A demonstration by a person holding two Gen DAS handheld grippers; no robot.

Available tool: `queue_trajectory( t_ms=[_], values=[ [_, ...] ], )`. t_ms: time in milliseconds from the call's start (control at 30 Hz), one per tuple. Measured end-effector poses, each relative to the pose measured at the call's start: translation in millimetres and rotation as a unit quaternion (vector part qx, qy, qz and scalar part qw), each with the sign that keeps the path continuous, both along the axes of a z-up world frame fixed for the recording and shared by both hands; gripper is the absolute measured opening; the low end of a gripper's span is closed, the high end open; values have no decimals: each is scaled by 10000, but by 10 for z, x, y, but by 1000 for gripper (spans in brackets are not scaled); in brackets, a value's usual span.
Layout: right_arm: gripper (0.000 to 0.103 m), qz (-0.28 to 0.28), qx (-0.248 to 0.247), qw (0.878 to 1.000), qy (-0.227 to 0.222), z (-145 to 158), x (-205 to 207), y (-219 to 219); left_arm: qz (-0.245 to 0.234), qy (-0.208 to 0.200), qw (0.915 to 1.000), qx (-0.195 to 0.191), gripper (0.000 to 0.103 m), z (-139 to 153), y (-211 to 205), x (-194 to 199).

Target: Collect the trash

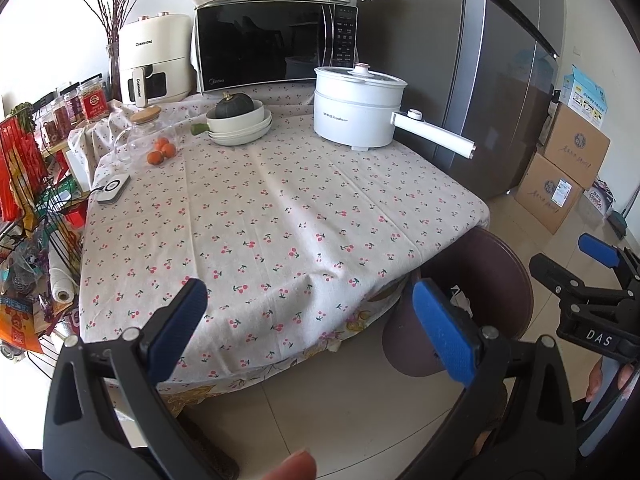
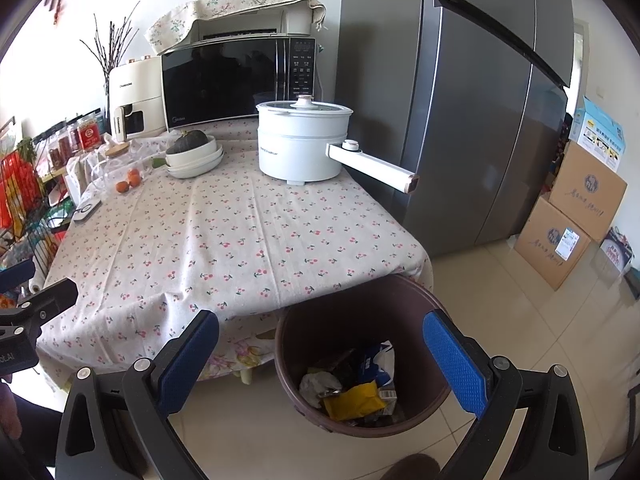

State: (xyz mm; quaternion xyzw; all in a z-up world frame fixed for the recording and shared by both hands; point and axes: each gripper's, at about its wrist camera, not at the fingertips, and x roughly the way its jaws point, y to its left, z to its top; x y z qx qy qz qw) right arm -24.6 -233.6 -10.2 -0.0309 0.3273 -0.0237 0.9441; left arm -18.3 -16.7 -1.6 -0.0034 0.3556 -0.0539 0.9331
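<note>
A brown trash bin stands on the floor at the table's near right corner, partly under the cloth. Inside lie several wrappers, among them a yellow packet, a white crumpled piece and a blue-white bag. My right gripper hangs open above and in front of the bin, empty. My left gripper is open and empty over the table's front edge; the bin shows behind its right finger. The right gripper appears at the right edge of the left wrist view.
The table has a cherry-print cloth. At its back stand a white electric pot with a long handle, stacked bowls with a squash, oranges, a microwave and an air fryer. A wire rack stands left; fridge and boxes right.
</note>
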Motion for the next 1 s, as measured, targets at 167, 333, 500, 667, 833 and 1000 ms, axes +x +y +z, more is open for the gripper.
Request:
queue_trajectory(
  t_ms=[167,333,500,667,833,1000],
  values=[
    [103,-11,-1,10000,-2,5,-5,3,2,5,10000,4,102,-2,1,-3],
    [103,-22,-3,10000,-6,6,1,-5,2,4,10000,15,102,-4,-2,-2],
    [103,-40,-1,10000,13,1,7,-6,-2,7,10000,52,102,-8,19,-11],
    [103,-42,-2,10000,15,-5,13,-7,20,3,10000,73,102,-3,49,-20],
    [103,-50,-6,10000,11,-4,6,-8,63,21,9999,107,102,-13,51,8],
    [103,39,-16,10000,-30,6,-13,29,137,86,9999,-54,102,23,121,44]
  ],
)
